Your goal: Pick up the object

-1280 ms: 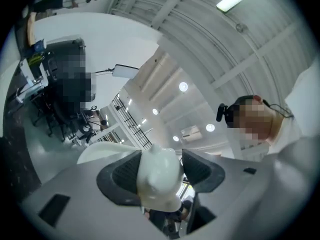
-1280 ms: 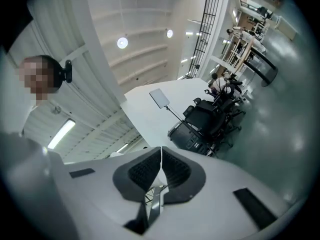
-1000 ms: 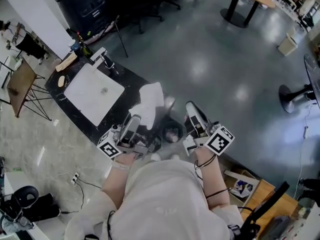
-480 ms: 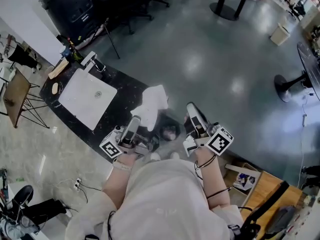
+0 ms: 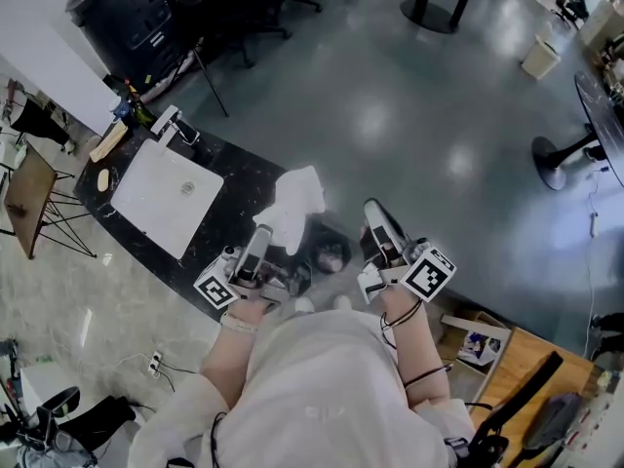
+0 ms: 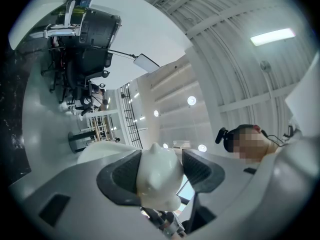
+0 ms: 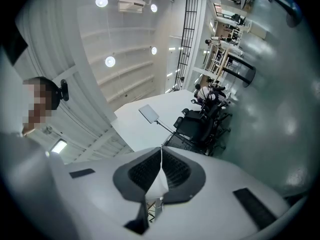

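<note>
In the head view my left gripper is raised in front of me and shut on a white glossy object. The left gripper view shows that object, rounded with a small point on top, pressed between the two dark pads. My right gripper is held up beside it, a little to the right. Its pads meet at the tip with nothing gripped between them. Both gripper views look up past the jaws at the ceiling and the room.
Below me a black counter carries a white sink with a tap and bottles. A dark round container lies under the grippers. Grey floor spreads beyond, with a fan base at right.
The head view has drifted, so the counter and sink sit further left and up. Both grippers keep nearly the same place in the picture, and the white object stays in the left jaws.
</note>
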`<state>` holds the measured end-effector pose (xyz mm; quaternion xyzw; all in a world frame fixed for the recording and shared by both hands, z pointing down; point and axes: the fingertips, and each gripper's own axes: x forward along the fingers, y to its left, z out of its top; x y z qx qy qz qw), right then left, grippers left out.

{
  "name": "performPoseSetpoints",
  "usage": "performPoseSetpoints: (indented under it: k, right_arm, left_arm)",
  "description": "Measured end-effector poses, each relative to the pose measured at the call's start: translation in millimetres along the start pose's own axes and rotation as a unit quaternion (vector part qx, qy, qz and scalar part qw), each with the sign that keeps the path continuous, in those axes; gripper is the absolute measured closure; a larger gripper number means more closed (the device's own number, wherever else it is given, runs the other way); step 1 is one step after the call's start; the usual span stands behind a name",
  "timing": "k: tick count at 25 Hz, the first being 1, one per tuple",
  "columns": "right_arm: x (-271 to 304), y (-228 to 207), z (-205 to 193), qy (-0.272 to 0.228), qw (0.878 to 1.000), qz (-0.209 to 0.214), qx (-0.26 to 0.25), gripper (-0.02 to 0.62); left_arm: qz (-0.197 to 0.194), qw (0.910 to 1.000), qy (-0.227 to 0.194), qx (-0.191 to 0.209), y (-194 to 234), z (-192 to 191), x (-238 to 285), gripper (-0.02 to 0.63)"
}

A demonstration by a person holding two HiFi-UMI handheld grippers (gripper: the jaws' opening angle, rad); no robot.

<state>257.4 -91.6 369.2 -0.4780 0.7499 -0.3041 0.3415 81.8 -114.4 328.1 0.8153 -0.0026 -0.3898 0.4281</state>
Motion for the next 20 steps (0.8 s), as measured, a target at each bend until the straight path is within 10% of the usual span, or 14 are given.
performPoseSetpoints:
  k: [20]
  right_arm:
    - [-5.5,-10.9,5.6,-0.001,1.000,-0.008,0.006,0.574]
  left_arm:
    - [0.014,0.9999,-0.006,-0.008,8.9,-5.9,1.2,0.348]
